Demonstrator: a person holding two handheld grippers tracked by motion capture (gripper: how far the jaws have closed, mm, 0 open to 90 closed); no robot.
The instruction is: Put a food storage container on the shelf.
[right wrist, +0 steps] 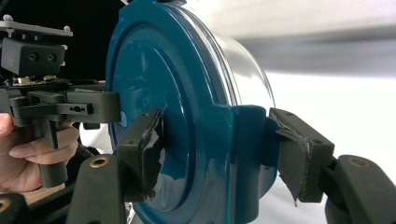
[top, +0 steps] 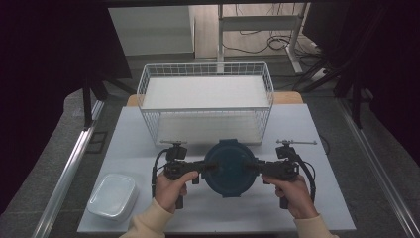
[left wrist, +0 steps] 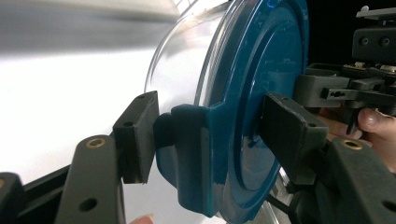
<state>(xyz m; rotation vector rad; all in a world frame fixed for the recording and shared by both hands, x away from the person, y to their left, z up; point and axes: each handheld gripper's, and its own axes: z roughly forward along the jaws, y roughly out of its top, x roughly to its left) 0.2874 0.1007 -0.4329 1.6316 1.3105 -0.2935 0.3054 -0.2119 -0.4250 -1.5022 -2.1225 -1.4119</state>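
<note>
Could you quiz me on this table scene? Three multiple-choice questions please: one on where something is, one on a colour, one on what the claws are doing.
1. Where is the white lidded box?
A. inside the wire basket
B. at the table's near left corner
C. on top of the round container

2. What colour is the round container's lid?
A. red
B. yellow
C. dark teal blue

3. What are the two claws doing?
A. each is clamped on a side latch of the round container
B. both hang open over the basket
C. both grip the white box

Answers:
1 B: the white lidded box sits on the table by the left forearm, apart from the wire basket.
2 C: the round container has a teal lid over a clear bowl.
3 A: the left claw and right claw pinch opposite latches.
</note>
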